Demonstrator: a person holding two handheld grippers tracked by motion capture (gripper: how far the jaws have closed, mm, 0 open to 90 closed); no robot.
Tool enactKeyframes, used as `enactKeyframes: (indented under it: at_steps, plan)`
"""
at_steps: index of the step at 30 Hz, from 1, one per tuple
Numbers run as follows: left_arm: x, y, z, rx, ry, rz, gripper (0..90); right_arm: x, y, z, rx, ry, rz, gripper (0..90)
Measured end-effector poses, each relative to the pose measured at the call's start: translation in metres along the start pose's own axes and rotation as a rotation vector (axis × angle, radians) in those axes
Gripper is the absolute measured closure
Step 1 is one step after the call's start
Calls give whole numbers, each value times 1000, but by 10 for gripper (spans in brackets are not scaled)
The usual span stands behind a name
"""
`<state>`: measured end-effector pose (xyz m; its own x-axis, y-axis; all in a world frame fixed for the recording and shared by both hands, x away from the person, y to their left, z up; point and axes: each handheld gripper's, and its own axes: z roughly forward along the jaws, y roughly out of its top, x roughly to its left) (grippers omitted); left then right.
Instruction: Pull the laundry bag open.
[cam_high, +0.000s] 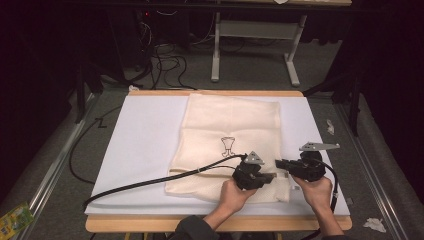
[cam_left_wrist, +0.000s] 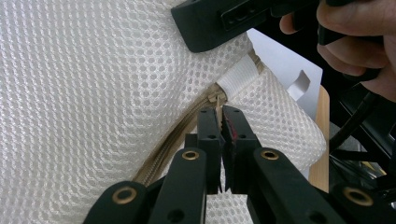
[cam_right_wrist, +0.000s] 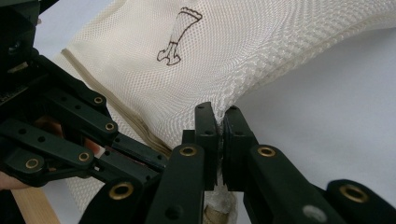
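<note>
High view: a cream mesh laundry bag (cam_high: 227, 142) lies flat on the white desk (cam_high: 145, 145), a small printed figure (cam_high: 228, 144) near its middle. Both hands work at the bag's near right corner, the left gripper (cam_high: 270, 176) and right gripper (cam_high: 281, 164) almost nose to nose.

Left gripper view: its fingers (cam_left_wrist: 208, 133) are pinched together right at the zipper pull (cam_left_wrist: 215, 99), at the end of the tan zipper (cam_left_wrist: 175, 140) by a white fabric tab (cam_left_wrist: 239, 77). Looks like they're clamped on the pull, though it's tiny and half hidden, so not 100% sure.

Right gripper view: the fingers (cam_right_wrist: 206, 133) here are squeezed tight on the bag's edge, with mesh bunched between them and lifted a bit off the desk.

What could go wrong, I reckon: the pull is small, so it could slip out once the left gripper starts tugging. If the right one loses its hold, the whole bag just drags along instead of unzipping. Loose mesh could also snag in the zipper teeth.
</note>
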<state>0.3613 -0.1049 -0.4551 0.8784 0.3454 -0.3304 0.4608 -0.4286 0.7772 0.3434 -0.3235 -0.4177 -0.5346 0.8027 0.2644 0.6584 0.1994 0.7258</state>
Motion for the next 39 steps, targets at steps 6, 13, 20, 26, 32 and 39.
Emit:
enactKeyframes:
  at_steps: [6,13,20,26,32,39]
  plan:
    - [1,1,-2,9,10,5,870,-1,-1,-1,1,0,-7,882]
    - [-1,1,-2,23,22,4,871,-1,-2,-1,6,4,-6,882]
    - [-2,1,-5,27,46,18,872,2,0,1,3,7,-18,883]
    - [-2,2,-8,34,64,24,872,-2,-2,-4,-6,7,-14,884]
    - [-3,1,-10,38,65,31,872,-2,-2,-2,-9,8,-10,883]
    - [-3,3,-13,38,72,41,872,-2,-3,-3,-11,0,-17,883]
